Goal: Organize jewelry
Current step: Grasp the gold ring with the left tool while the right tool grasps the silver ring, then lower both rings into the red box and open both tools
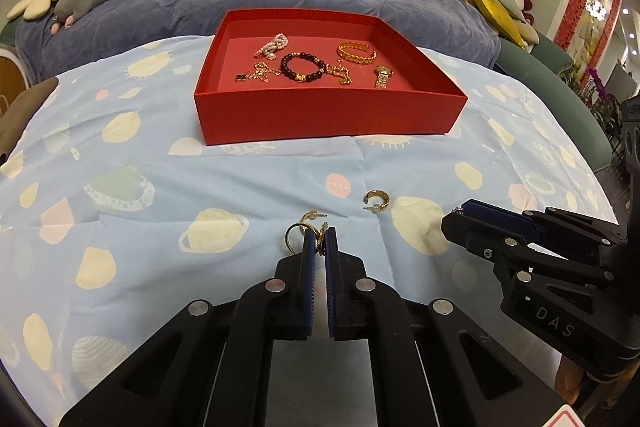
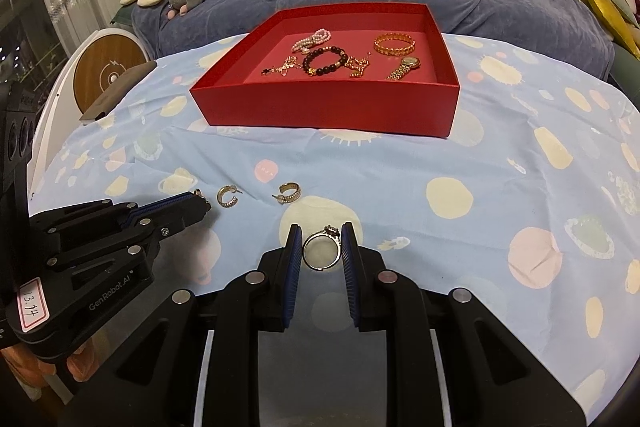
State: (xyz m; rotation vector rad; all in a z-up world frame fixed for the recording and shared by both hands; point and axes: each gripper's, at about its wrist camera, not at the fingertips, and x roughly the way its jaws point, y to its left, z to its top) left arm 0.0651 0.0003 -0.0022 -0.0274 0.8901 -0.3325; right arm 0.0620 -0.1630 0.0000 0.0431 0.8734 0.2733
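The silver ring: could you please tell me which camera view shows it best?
The right wrist view: the silver ring sits centred and whole between the right gripper's blue pads. In the left wrist view only a tiny glint shows at that gripper's tip, the ring itself hidden.

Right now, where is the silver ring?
In the right wrist view the silver ring is gripped between the right tongs, over the patterned cloth, in front of the red box.

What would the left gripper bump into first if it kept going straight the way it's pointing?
Probably the small gold hoop earring lying on the blue cloth just past its fingertips. The left gripper, shut on a gold ring, also points downward, so it might press into the cloth there first; depth is hard to judge.
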